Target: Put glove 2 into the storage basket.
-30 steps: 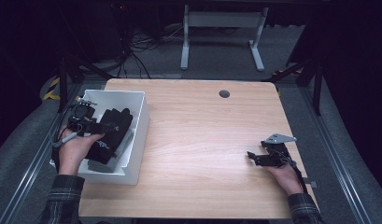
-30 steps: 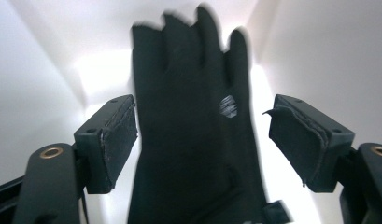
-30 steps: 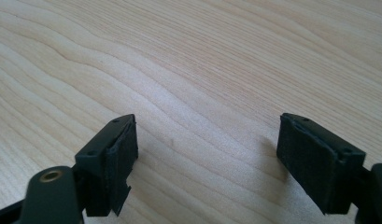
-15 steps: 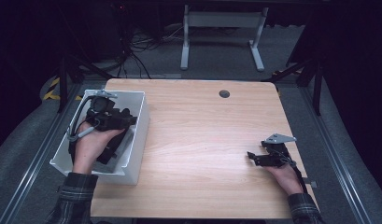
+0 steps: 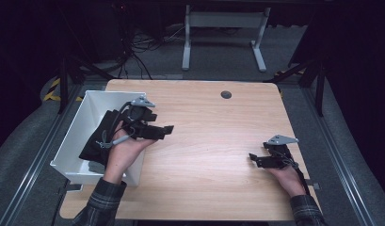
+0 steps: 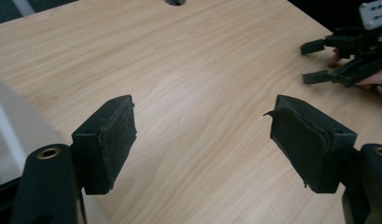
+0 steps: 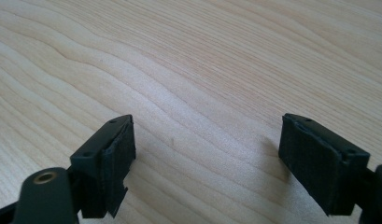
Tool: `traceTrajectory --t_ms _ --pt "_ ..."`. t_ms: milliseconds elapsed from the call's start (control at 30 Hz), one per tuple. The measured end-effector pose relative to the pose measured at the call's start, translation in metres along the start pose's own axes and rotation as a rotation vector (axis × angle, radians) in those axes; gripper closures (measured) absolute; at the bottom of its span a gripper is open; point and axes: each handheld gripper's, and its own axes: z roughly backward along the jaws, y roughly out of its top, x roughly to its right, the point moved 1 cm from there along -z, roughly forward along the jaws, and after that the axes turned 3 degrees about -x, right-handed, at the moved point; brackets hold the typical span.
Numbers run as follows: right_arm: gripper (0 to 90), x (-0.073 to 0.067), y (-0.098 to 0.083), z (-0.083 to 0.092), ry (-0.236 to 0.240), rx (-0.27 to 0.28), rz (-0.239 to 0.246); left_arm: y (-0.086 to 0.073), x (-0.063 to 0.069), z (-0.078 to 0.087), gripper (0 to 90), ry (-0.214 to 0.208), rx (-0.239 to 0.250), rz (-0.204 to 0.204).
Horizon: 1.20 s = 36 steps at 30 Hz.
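Note:
A white bin (image 5: 82,123) stands at the table's left edge with a black cloth-like item (image 5: 97,141) lying inside it. My left gripper (image 5: 167,131) hovers at the bin's right rim over the wood, pointing right, jaws open and empty. In the left gripper view, its pads (image 6: 109,140) stand wide apart above bare tabletop, with the bin's white wall (image 6: 11,135) at the left. My right gripper (image 5: 254,159) rests low at the table's right side, open with nothing between its jaws. Its pads (image 7: 115,154) frame plain wood grain.
The wooden table (image 5: 213,141) has a dark cable hole (image 5: 226,94) near its far edge. Beyond the table stand a metal stand's legs (image 5: 223,33) and floor cables (image 5: 133,52). The right gripper (image 6: 347,60) also shows far off in the left gripper view.
My left hand has lifted out of the bin and moved right, from over the black item to past the bin's right rim. The right hand has kept still.

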Motion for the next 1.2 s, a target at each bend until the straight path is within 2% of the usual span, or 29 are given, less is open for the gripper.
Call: traceTrajectory --t_ms 67,100,300,433,467,533,567,667,900,1033,1200 --pt "19.2 0.000 0.000 0.000 0.001 0.000 0.001 -0.001 0.014 -0.014 23.1 -0.025 -0.005 -0.018" --pt "19.2 0.000 0.000 0.000 0.001 0.000 0.001 -0.001 0.014 -0.014 23.0 -0.025 -0.005 -0.018" --pt "19.0 0.000 0.000 0.000 0.002 -0.001 0.003 -0.010 0.037 -0.045 22.7 -0.070 -0.034 -0.051" --pt "19.0 0.000 0.000 0.000 0.004 -0.001 0.004 -0.021 0.048 -0.069 21.6 -0.084 -0.056 -0.060" --pt "18.9 0.000 0.000 0.000 0.004 -0.001 0.004 -0.027 0.051 -0.079 20.8 -0.088 -0.060 -0.063" --pt "18.9 0.000 0.000 0.000 0.005 -0.001 0.005 -0.033 0.054 -0.090 20.6 -0.088 -0.075 -0.071" --pt "18.9 0.000 0.000 0.000 0.005 -0.001 0.005 -0.033 0.054 -0.090 20.5 -0.088 -0.075 -0.071" --pt "18.8 0.000 0.000 0.000 0.006 -0.001 0.006 -0.044 0.056 -0.105 19.9 -0.059 -0.089 -0.095" --pt "18.8 -0.001 0.000 0.000 0.006 -0.001 0.007 -0.071 0.056 -0.138 15.4 -0.026 -0.125 -0.121" --pt "18.7 -0.001 0.000 0.000 0.007 -0.001 0.007 -0.079 0.055 -0.147 14.4 -0.029 -0.144 -0.131" --pt "18.6 -0.001 0.000 0.000 0.008 -0.001 0.008 -0.087 0.059 -0.155 13.8 -0.010 -0.164 -0.151"
